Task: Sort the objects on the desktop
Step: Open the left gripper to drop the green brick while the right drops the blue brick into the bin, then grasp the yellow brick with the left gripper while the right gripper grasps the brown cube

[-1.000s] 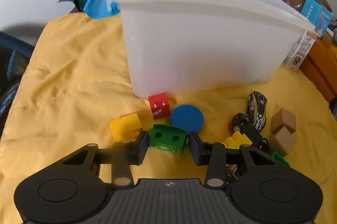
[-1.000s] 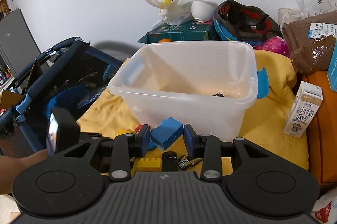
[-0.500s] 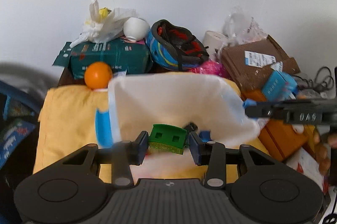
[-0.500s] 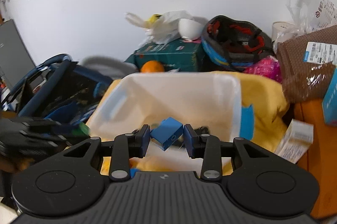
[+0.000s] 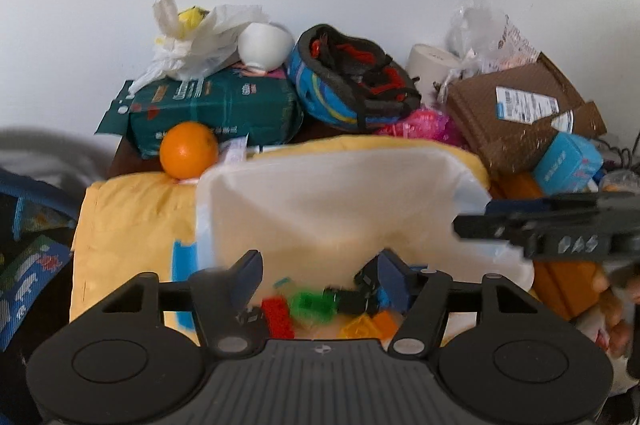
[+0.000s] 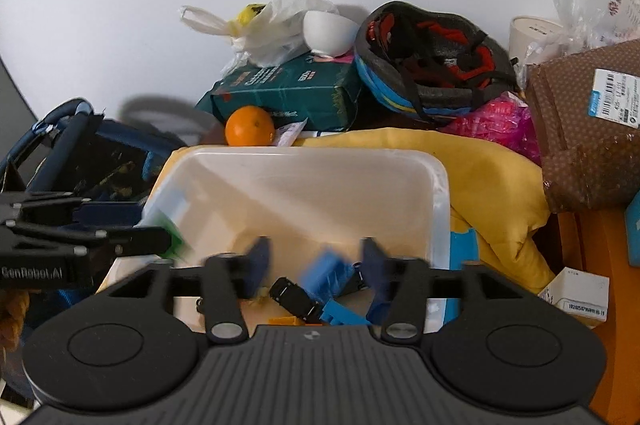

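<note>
Both grippers hover over the clear plastic bin (image 5: pixel 340 201), which also shows in the right wrist view (image 6: pixel 312 181). My left gripper (image 5: pixel 320 273) is open and empty; the green block (image 5: pixel 310 303) lies blurred below it in the bin beside a red brick (image 5: pixel 278 317) and orange pieces (image 5: pixel 384 321). My right gripper (image 6: pixel 314 261) is open; the blue block (image 6: pixel 324 271) is blurred between its jaws, falling free above a black toy car (image 6: pixel 294 297) in the bin.
A yellow cloth (image 6: pixel 492 185) lies under the bin. Behind it are an orange (image 5: pixel 188 149), a green package (image 5: pixel 216 109), a helmet (image 6: pixel 432 65), a brown parcel (image 6: pixel 588 121) and a milk carton (image 6: pixel 576 293).
Both grippers opened over the bin. The green block dropped from the left gripper into the bin; the blue block left the right gripper's hold.
</note>
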Motion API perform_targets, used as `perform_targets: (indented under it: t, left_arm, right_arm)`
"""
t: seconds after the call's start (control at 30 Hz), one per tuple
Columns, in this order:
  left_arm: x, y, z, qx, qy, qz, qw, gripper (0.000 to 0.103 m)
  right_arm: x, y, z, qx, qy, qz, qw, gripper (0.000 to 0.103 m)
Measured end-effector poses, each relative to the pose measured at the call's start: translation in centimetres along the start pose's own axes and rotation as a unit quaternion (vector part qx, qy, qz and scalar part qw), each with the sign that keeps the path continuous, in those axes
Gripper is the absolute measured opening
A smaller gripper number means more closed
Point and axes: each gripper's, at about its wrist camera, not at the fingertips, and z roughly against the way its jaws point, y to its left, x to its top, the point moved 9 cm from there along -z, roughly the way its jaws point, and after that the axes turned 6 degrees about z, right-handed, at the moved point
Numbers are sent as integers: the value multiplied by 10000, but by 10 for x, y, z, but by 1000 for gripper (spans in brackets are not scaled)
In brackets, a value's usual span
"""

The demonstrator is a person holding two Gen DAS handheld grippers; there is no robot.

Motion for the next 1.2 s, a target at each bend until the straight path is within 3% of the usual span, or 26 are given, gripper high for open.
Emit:
perform_targets:
  t: [0.17,0.2,0.27,0.37,0.43,0.53,0.67,0.9,0.97,1.07,1.13,1.2]
  left_arm:
    - [-55,8,24,-35,-212,-116,9997,67]
    - [-69,8,32,19,-412,-167,9990,69]
    - [-102,6,36,23,-344,-204,9992,69]
    - [-136,7,44,75,-690,6,9976,68]
    - [-160,4,36,60,-408,43,9991,68]
    - [-184,-1,12,66,-67,-226,9997,68]
    - [-188,1,-18,247,121,-457,9986,60]
    - [-185,-19,-42,33,197,-1022,9946,59]
    - [-186,-26,-51,-55,371,-1094,9933,57]
    - [-191,-34,-59,-219,572,-1251,9902,46]
    - [-190,-30,-55,-179,526,-1179,9915,32]
    - [-188,-27,-46,-238,455,-1070,9929,32]
  right_arm:
    - [-16,13,28,88,-504,99,9986,61]
    - [-26,19,39,136,-615,157,9979,61]
    - [-51,33,54,264,-738,298,9965,60]
    - [-110,45,53,91,-472,739,9961,57]
    - [-149,40,40,-7,-100,701,9975,54]
    - [-176,29,26,-91,158,586,9981,53]
    - [-188,24,7,-178,355,887,9953,49]
    - [-194,27,-11,-132,519,1320,9898,47]
    - [-192,26,-18,-162,549,1433,9880,48]
    - [-193,25,-28,-95,677,1437,9873,44]
    - [-194,24,-30,-43,725,1403,9874,38]
    - [-194,21,-25,-43,669,1321,9890,38]
